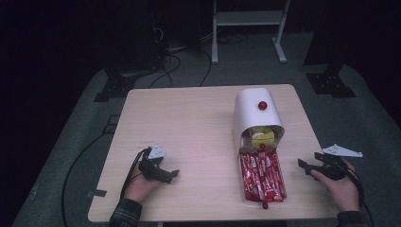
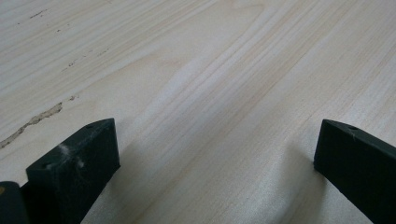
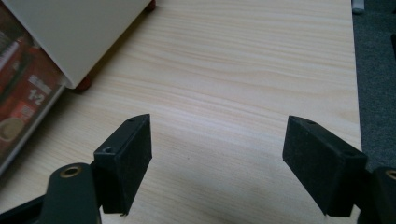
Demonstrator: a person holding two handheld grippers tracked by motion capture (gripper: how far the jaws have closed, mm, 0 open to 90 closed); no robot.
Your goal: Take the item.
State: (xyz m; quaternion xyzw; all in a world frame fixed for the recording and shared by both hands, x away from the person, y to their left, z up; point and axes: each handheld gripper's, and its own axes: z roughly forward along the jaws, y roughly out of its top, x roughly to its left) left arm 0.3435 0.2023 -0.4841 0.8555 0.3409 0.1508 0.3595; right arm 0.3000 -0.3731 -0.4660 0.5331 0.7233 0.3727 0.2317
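Work in hand: a white roll-top box (image 1: pixel 255 113) lies on the desk (image 1: pixel 189 123) right of centre in the high view, its tray (image 1: pixel 246 196) drawn out toward the lower edge and packed with red packets (image 1: pixel 262 177); both claws are nearest to this.
Left claw (image 1: pixel 174 174): lower left of the high view, resting low over bare wood, jaws wide apart with nothing between them; well apart from the box.
Right claw (image 1: pixel 302 165): lower right of the high view, jaws spread wide and empty, pointing toward the tray's right side, near it but not touching.
Box contents: something yellow (image 1: pixel 261 135) sits in the mouth under the curved cover; a red knob (image 1: pixel 262 105) shows on top of the cover.
Doing it well: I judge the right claw is best placed to act, so bring it in level with the tray's rim, square to the side, and close on a single packet or the rim, not on a bunch. The left claw could steady the white cover so the box does not slide.
Risk: packets look tightly stacked, so a shallow pinch may slip.
Hard to make out: the yellow item's identity and the packet lettering; the right gripper view cuts the tray (image 3: pixel 28 121) at its left edge. The room beyond the desk is dark.
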